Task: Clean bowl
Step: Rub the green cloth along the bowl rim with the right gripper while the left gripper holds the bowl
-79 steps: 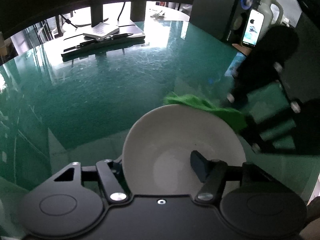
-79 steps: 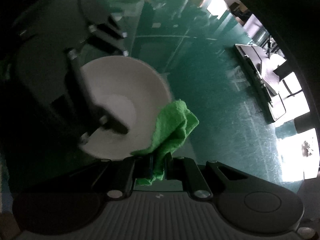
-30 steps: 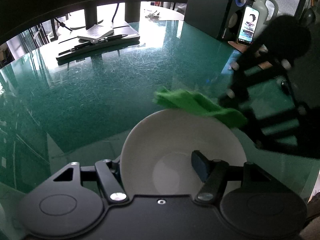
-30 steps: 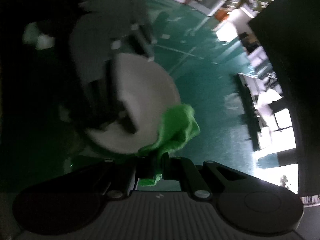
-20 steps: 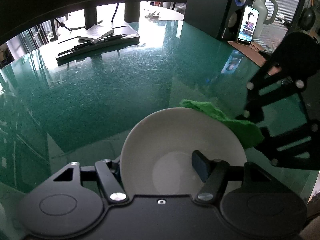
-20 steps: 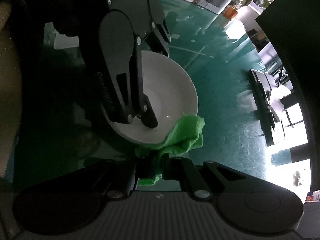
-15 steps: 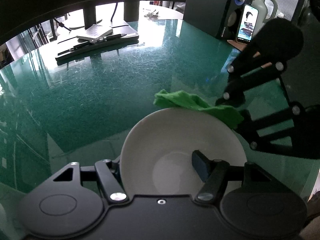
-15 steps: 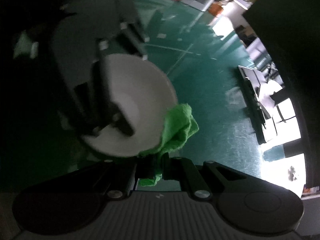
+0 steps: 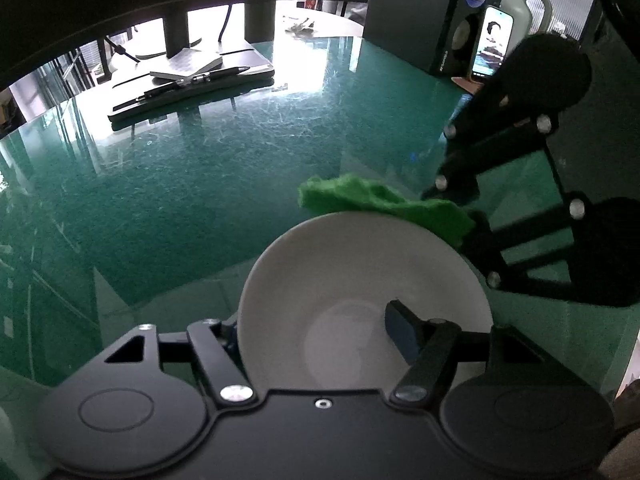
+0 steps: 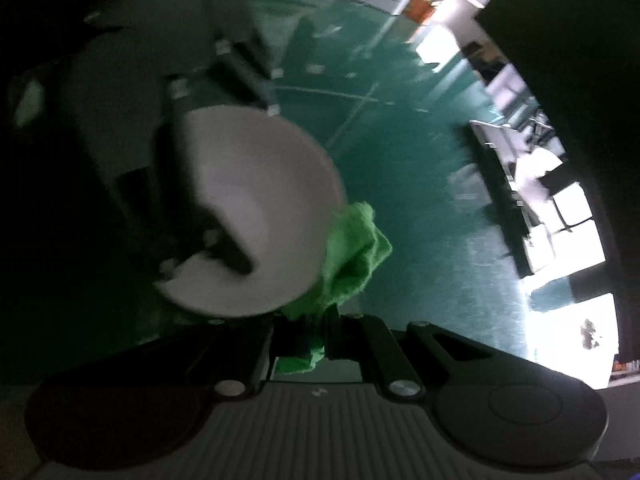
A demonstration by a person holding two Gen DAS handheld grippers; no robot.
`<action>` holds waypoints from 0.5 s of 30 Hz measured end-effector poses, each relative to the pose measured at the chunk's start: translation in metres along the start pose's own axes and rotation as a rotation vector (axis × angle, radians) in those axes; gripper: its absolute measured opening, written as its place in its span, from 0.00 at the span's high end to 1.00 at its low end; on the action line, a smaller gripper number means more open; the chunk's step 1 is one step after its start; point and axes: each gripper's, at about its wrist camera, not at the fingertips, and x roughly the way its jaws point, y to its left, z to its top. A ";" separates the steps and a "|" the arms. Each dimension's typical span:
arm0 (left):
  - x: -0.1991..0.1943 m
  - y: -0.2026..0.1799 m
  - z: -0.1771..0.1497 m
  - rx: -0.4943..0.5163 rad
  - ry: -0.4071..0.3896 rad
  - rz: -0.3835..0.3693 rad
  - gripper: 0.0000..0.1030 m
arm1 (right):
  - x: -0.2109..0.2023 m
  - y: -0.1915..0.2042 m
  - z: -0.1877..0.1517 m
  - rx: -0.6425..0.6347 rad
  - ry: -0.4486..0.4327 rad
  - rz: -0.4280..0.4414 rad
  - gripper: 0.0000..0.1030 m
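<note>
While the white bowl [image 9: 352,280] was held tilted above the green glass table [image 9: 200,184], the left hand-held gripper [image 9: 316,332] was clamped on its near rim, one finger [image 9: 400,336] inside the wall and the other outside and partly hidden. The right hand-held gripper [image 10: 316,340] was closed on a bunched green cloth [image 10: 352,256], whose loose end lay against the far rim and outer wall of the bowl, as the left wrist view showed most plainly; the right wrist view was blurred, so the exact line of contact could not be told. No dirt was visible inside the bowl. The bowl appeared rigid, smooth and probably ceramic, hence judged slippery and breakable if dropped on the glass; a hold across the rim wall, as shown, seemed the only practical one for two fingers, and it probably left the bowl free to pivot under sideways wiping pressure. The cloth appeared soft, light and compliant, best held by a gathered fold so that a free flap could follow the curve. A pen [image 9: 200,79], a speaker [image 9: 440,20] and a phone [image 9: 491,46] stood well apart at the far edge.
</note>
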 end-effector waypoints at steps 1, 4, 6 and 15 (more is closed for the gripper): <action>0.000 0.000 0.000 0.000 0.000 0.000 0.33 | -0.001 0.001 -0.001 0.006 -0.001 0.005 0.95; 0.001 0.000 0.000 0.004 -0.002 -0.002 0.32 | -0.006 0.017 -0.010 -0.064 0.011 0.040 0.95; 0.001 -0.001 0.000 0.005 -0.003 -0.004 0.31 | -0.009 0.024 -0.015 -0.091 0.012 0.064 0.95; 0.001 -0.002 0.000 0.010 0.000 -0.004 0.29 | -0.004 0.010 -0.008 -0.066 -0.006 -0.004 0.95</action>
